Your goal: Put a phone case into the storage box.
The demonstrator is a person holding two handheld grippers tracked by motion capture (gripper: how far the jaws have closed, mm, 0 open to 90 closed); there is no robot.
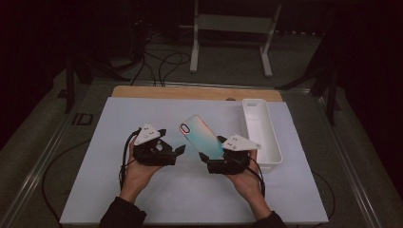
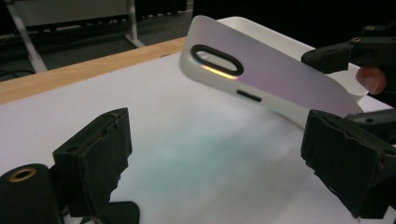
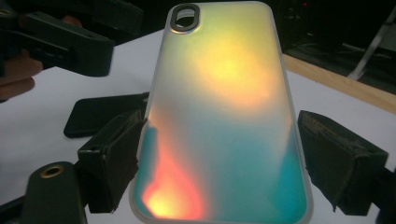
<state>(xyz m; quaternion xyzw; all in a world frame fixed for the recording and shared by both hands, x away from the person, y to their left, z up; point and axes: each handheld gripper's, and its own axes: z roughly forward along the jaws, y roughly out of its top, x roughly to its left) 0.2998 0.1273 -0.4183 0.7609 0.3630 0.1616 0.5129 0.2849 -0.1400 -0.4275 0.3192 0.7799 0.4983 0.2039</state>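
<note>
An iridescent phone case (image 1: 202, 135) with an oval camera cut-out hangs tilted above the white mat (image 1: 190, 190). My right gripper (image 1: 212, 148) is shut on its lower end. In the right gripper view the case (image 3: 224, 93) glows orange and teal, and both jaws press on its long edges. My left gripper (image 1: 172, 141) is held just left of the case, open, with nothing between its jaws. In the left gripper view the case (image 2: 261, 70) passes above and beyond the open left gripper (image 2: 215, 126). A flat black slab (image 3: 93, 119) lies on the mat below the left gripper (image 3: 60, 42).
A long white tray (image 1: 261, 128) stands at the mat's right edge, close behind the right hand. A wooden table edge (image 1: 190, 92) runs along the back. Behind it are a white stand (image 1: 228, 28) and cables on the floor.
</note>
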